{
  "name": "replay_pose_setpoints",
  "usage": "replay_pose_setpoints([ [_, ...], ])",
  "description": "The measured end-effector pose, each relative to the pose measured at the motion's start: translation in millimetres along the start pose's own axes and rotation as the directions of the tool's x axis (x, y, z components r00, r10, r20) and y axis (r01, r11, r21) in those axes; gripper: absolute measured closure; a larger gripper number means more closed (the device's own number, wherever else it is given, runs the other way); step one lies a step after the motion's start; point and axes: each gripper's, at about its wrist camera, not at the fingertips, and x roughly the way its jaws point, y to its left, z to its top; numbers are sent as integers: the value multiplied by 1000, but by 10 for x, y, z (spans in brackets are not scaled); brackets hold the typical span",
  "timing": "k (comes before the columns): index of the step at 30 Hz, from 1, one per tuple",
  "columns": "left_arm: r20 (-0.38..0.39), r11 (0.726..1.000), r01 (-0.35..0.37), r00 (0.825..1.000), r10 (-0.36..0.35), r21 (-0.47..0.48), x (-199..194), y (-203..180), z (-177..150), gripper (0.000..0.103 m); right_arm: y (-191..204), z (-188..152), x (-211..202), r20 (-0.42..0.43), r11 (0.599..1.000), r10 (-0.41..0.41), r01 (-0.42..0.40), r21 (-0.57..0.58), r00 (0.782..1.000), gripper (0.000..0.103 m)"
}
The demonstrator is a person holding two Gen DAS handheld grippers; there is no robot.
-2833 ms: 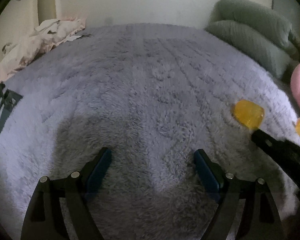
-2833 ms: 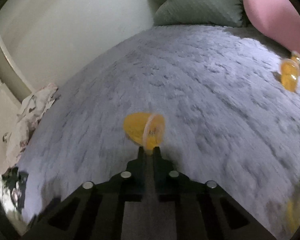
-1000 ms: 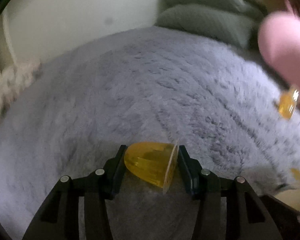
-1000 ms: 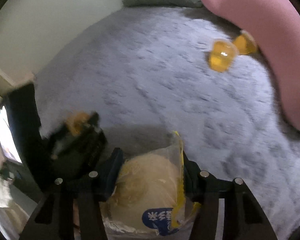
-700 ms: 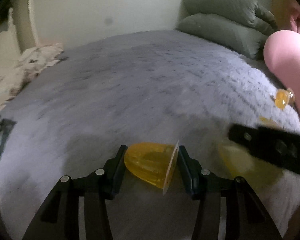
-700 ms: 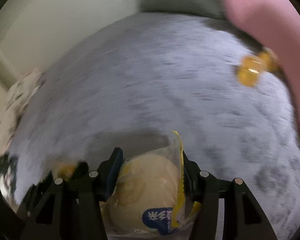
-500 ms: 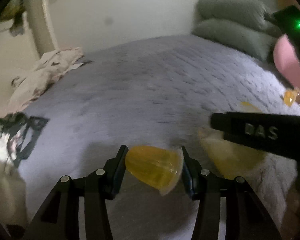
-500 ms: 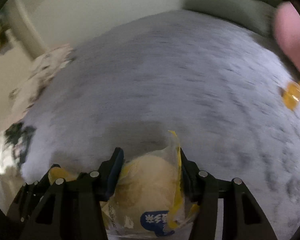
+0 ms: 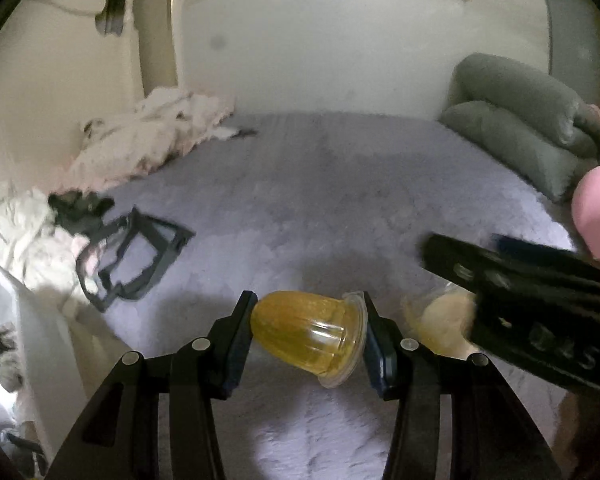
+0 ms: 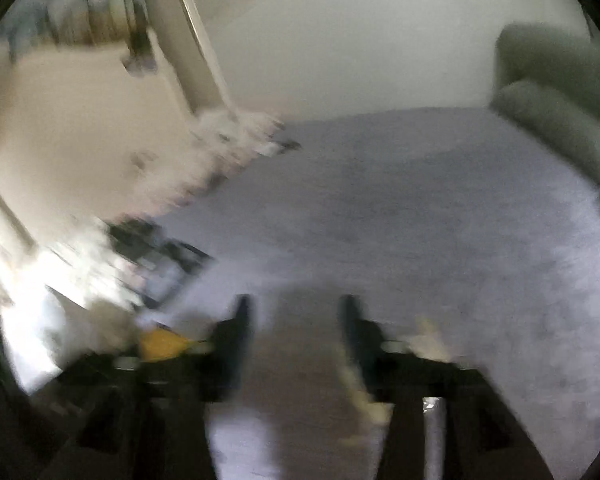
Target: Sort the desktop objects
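The left gripper (image 9: pixel 308 336) has its jaws closed onto a yellow jelly cup (image 9: pixel 308 334), which lies sideways between the fingers with its wide lidded rim against the right finger and its domed bottom against the left one. It is held up above the grey fluffy blanket (image 9: pixel 340 200), over the near part of it.

Just to its right the right gripper (image 9: pixel 512 300) reaches in from the right edge of the blanket, with a pale wrapped bun (image 9: pixel 440 320) at its tip. From the left camera the bun seems to sit at those fingers, but the right gripper's own view is badly smeared: the two fingers (image 10: pixel 236 328) stand apart with only blanket showing between them, and a pale streak lies along the right finger. I cannot tell whether it has the bun gripped.

A black strap frame (image 9: pixel 132 256) lies at the left edge of the blanket beside crumpled white bedding (image 9: pixel 152 136). Grey pillows (image 9: pixel 520 128) are stacked at the far right corner, and a pink cushion (image 9: pixel 598 208) pokes in at the right edge.
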Motion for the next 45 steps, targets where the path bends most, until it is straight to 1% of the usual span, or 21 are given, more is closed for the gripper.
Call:
replay_pose_setpoints([
  [2,-34,1000,13,999,-14,-22,147,20,-50,54,-75,-45,83,-39,990,-141,141,-12,989,20],
  [4,-59,999,26,998,-27,-19,275,-23,-110,54,-359,-73,157,-111,958,-268,277,70,957,20],
  [6,-69,999,42,997,-42,-7,364,-110,-164,54,-659,-128,189,-175,922,-274,310,231,946,20],
  [10,-83,995,95,992,-95,4,464,-302,-241,54,-1040,-298,277,-214,869,-198,272,413,957,20],
  [13,-97,993,104,990,-98,54,492,-444,-299,54,-1044,-338,455,-256,875,-96,204,439,962,20],
  [15,-105,991,91,991,-81,93,499,-484,-324,54,-890,-325,549,-229,922,-63,145,360,971,20],
  [16,-105,991,83,992,-72,107,497,-477,-332,54,-758,-316,601,-225,956,-68,128,265,972,19],
  [17,-104,990,78,992,-66,115,490,-453,-336,54,-603,-326,645,-231,981,-112,145,132,967,19],
  [18,-112,990,76,992,-62,121,495,-414,-343,53,-470,-357,675,-230,986,-165,169,-1,959,19],
  [20,-125,989,73,991,-56,130,517,-331,-374,54,-333,-410,679,-187,978,-184,161,-133,965,16],
  [21,-130,989,67,990,-49,135,536,-299,-395,54,-323,-438,668,-173,978,-175,151,-144,969,12],
  [23,-144,986,42,989,-19,160,587,-285,-434,58,-407,-522,708,-206,988,-133,115,-99,969,1],
  [24,-146,984,22,989,4,176,608,-295,-447,58,-466,-561,763,-237,991,-128,114,-76,963,0],
  [26,-145,986,24,990,1,165,622,-280,-450,58,-577,-609,991,-338,988,-155,147,-49,928,0],
  [27,-144,989,37,990,-16,145,616,-258,-437,58,-563,-589,984,-301,987,-162,153,-53,940,0],
  [29,-141,991,62,989,-45,116,599,-216,-416,58,-519,-567,955,-294,985,-171,154,-79,940,10],
  [30,-137,992,68,989,-52,109,586,-201,-407,58,-520,-539,922,-288,986,-164,152,-66,944,24],
  [33,-123,993,60,991,-47,101,560,-178,-377,58,-573,-461,845,-276,989,-131,143,24,952,31],
  [37,-80,994,58,995,-51,89,442,-154,-311,58,-449,-419,810,-270,990,-130,139,12,954,32],
  [39,-45,995,70,997,-67,65,329,-107,-251,58,-368,-379,794,-252,994,-101,107,12,963,32],
  [45,34,996,78,996,-77,-40,-104,105,-21,58,-7,-101,496,-98,1000,21,-19,19,995,32],
])
